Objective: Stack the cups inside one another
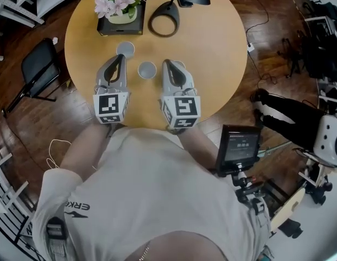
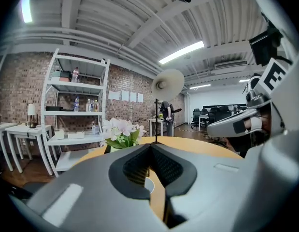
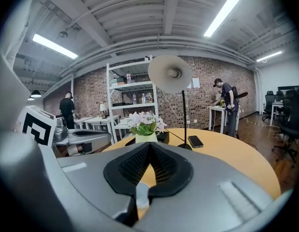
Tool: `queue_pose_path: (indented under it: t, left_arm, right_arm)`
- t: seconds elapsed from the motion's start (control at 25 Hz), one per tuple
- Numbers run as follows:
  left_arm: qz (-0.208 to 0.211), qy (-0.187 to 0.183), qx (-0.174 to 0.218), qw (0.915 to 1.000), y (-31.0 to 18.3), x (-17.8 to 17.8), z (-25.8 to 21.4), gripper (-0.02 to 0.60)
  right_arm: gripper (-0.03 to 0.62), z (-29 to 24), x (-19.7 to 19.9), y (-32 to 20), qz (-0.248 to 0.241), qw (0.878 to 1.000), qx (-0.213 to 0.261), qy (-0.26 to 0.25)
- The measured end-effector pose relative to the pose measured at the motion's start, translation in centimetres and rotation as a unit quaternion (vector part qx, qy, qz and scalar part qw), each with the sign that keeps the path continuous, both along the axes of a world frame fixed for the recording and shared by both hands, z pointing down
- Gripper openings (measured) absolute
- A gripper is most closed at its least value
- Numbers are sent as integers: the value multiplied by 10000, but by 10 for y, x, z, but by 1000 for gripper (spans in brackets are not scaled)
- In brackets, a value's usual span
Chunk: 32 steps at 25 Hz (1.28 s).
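The left claw [image 2: 150, 148] and the right claw [image 3: 149, 146] are both pressed together, with nothing pinched. They are held side by side low over the tabletop [image 1: 222, 64], judged to be an approach before any grip. Three cups are left unstacked and apart, so that each can be taken singly. The far cup [image 1: 125, 49] stands at the left claw's 12 o'clock, the middle cup [image 1: 147, 69] between the claws, and the third cup [image 1: 181, 65] half hidden at the right claw's 1 o'clock. The flower pot [image 1: 120, 16] and lamp [image 1: 164, 19] are kept clear at the tabletop's 11 and 12 o'clock.
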<state>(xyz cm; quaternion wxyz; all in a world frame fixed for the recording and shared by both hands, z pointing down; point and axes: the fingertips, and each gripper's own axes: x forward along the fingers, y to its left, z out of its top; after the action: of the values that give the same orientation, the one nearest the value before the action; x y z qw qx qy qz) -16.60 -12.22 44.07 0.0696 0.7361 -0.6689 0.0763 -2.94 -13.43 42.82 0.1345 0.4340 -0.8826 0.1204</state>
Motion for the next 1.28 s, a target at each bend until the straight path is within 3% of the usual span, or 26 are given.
queue_pose_path:
  t: [0.32, 0.56, 0.68, 1.0, 1.28]
  left_arm:
    - [190, 38, -470, 9987, -15, -26, 45, 2]
    - [439, -380, -691, 9959, -19, -32, 85, 2]
    - [565, -402, -809, 9943, -18, -31, 100, 9]
    - [944, -699, -1127, 9867, -15, -19, 146, 289]
    - [1152, -810, -1270, 9819, -32, -11, 173, 351]
  right_arm:
    - [14, 34, -44, -16, -39, 9988, -389, 277]
    - [14, 58, -58, -23, 19, 9970, -645, 428]
    - [14, 66, -61, -26, 47, 9960, -742, 493]
    - [14, 85, -60, -34, 94, 9936, -916, 654]
    - [14, 98, -62, -34, 75, 9915, -1037, 778]
